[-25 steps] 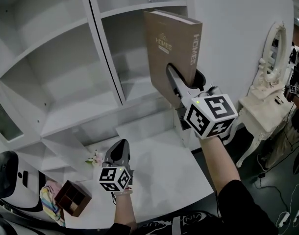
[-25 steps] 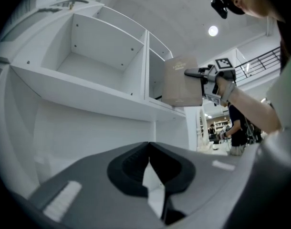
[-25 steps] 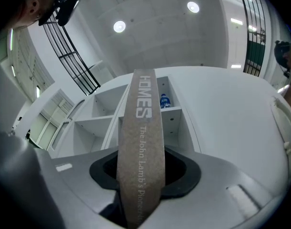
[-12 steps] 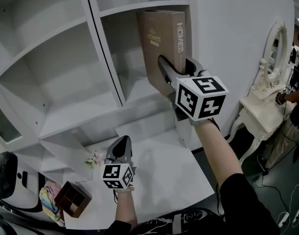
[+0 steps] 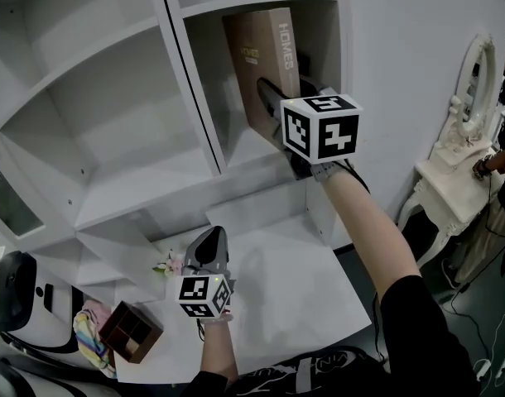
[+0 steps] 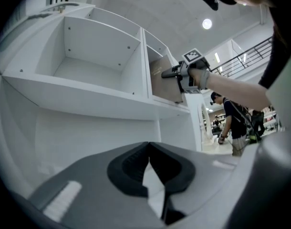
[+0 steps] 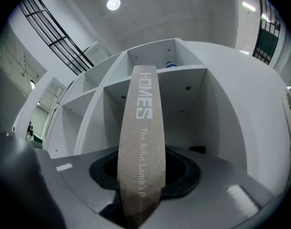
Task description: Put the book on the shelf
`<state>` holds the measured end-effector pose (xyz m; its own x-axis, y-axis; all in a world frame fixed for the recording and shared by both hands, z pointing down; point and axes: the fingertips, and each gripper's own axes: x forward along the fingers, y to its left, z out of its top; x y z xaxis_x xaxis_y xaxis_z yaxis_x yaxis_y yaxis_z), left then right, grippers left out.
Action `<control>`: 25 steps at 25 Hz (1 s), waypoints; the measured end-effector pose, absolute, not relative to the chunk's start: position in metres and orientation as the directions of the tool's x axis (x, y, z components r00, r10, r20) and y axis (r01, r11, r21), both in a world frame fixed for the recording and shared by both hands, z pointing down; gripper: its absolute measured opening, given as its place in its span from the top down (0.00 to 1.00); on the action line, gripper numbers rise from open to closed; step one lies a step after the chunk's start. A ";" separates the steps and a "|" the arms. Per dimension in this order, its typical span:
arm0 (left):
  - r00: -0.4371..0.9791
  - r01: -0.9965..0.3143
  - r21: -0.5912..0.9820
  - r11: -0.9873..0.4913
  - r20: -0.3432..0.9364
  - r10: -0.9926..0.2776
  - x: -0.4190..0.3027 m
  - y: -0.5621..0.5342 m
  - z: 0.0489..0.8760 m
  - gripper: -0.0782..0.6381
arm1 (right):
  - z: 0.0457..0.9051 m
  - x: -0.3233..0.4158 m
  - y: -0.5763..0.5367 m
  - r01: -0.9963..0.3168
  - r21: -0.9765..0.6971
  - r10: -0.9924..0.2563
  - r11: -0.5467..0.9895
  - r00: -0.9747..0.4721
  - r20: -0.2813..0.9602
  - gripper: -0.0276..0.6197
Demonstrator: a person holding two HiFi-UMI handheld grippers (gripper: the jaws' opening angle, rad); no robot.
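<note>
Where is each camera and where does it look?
Head view: on the head, looking down at shelf, book, left gripper, right gripper, forearms.
Left gripper view: on the left gripper, looking past its shut jaws at the shelf; right arm shows.
Right gripper view: on the right gripper, looking past jaws gripping the book, into the shelf.
Shared: all show the book.

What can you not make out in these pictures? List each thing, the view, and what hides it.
- Bottom edge of the book, head view: the right gripper covers it, so contact with the shelf board is unclear.
- End of the spine subtitle, right gripper view: lost between the jaws.
- Small thing on the upper shelf, right gripper view: too small to identify.
</note>
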<state>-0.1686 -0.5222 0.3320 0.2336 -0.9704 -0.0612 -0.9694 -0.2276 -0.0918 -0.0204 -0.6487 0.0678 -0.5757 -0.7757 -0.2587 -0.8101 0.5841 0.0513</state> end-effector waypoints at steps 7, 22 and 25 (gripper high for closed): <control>0.210 -0.975 -0.086 -0.205 -0.060 -0.976 -0.185 -0.514 0.331 0.89 | 0.068 -0.042 -0.671 -0.814 0.041 -0.788 0.579 -0.572 -0.226 0.68; 0.129 -0.988 -0.092 -0.123 -0.063 -0.990 -0.225 -0.489 0.330 0.89 | 0.066 -0.078 -0.712 -0.842 0.031 -0.822 0.538 -0.532 -0.201 0.68; 0.109 -0.990 -0.092 -0.103 -0.063 -0.992 -0.234 -0.482 0.331 0.89 | 0.066 -0.082 -0.716 -0.848 0.030 -0.828 0.528 -0.523 -0.204 0.68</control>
<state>-0.2336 -0.4824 0.3310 0.1088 -0.9921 -0.0628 -0.9904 -0.1027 -0.0923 -0.0825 -0.7162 0.0659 -0.5227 -0.8277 -0.2041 -0.8484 0.5285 0.0297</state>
